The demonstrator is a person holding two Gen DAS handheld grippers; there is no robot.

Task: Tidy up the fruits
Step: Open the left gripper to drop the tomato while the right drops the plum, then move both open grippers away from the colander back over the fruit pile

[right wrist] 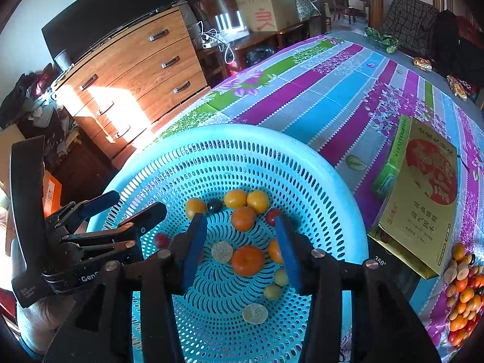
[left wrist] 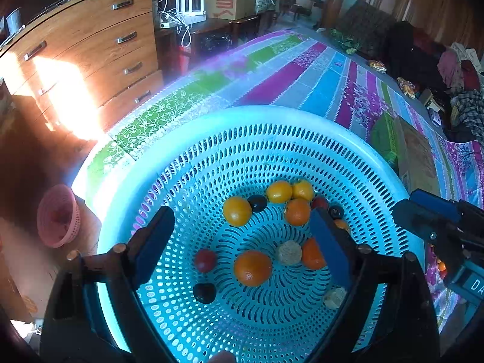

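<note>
A light blue perforated basket (left wrist: 242, 115) (right wrist: 230, 134) stands on the striped tablecloth and holds several small fruits: oranges (left wrist: 252, 267) (right wrist: 247, 260), yellow ones (left wrist: 279, 191) (right wrist: 235, 198), dark plums (left wrist: 204, 292) and pale round ones (right wrist: 255, 313). My left gripper (left wrist: 239, 236) is open and empty above the basket's middle. My right gripper (right wrist: 239, 242) is open and empty above the same fruits. Each gripper shows in the other's view, the right one in the left wrist view (left wrist: 429, 214) and the left one in the right wrist view (right wrist: 121, 208).
A pile of more small fruits (right wrist: 462, 290) lies on the cloth at the right. A gold and green box (right wrist: 423, 193) lies beside the basket. A wooden drawer chest (right wrist: 127, 69) stands left of the table. A pink basket (left wrist: 57, 214) sits on the floor.
</note>
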